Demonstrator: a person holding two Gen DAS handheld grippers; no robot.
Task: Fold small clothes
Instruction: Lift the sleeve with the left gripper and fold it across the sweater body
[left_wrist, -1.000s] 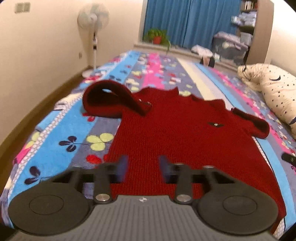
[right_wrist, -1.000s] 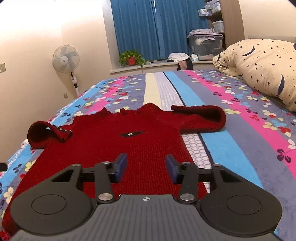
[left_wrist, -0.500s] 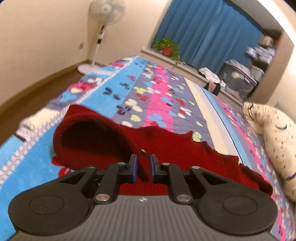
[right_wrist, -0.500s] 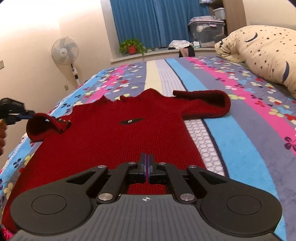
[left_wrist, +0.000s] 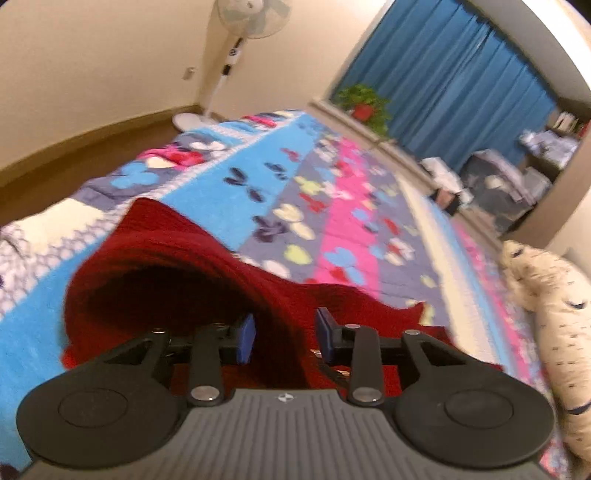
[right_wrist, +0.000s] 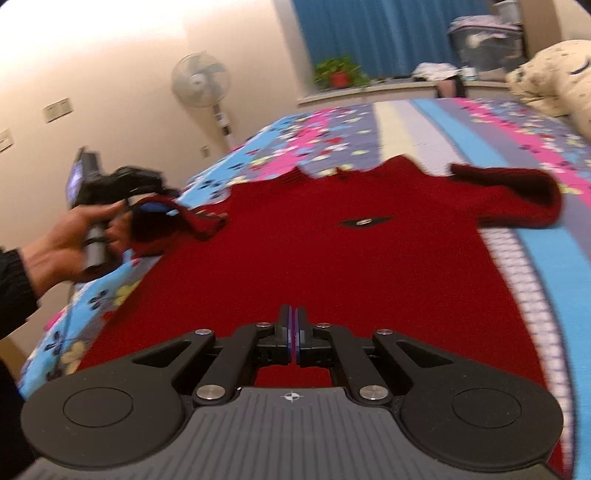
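Observation:
A small dark red knitted sweater (right_wrist: 325, 254) lies flat, front up, on the flowered bedspread (right_wrist: 554, 295). Its left sleeve (left_wrist: 177, 266) is folded over and bulges up. My left gripper (left_wrist: 284, 338) is open, its blue pads on either side of a ridge of that sleeve's cloth. In the right wrist view the left gripper (right_wrist: 147, 192) shows at the sleeve (right_wrist: 166, 221), held by a hand. My right gripper (right_wrist: 292, 338) is shut, low over the sweater's hem area; whether cloth is pinched between the pads cannot be seen. The right sleeve (right_wrist: 517, 199) lies spread out.
A standing fan (right_wrist: 201, 86) stands by the wall left of the bed. A star-print pillow (left_wrist: 554, 332) lies at the bed's right side. Blue curtains (left_wrist: 443, 81), a potted plant (left_wrist: 364, 105) and storage boxes (right_wrist: 487, 37) are at the far end.
My left gripper moved up to the folded left sleeve, shut there half a second ago, and now stands open around the cloth. My right gripper closed and has stayed shut, shifting slightly.

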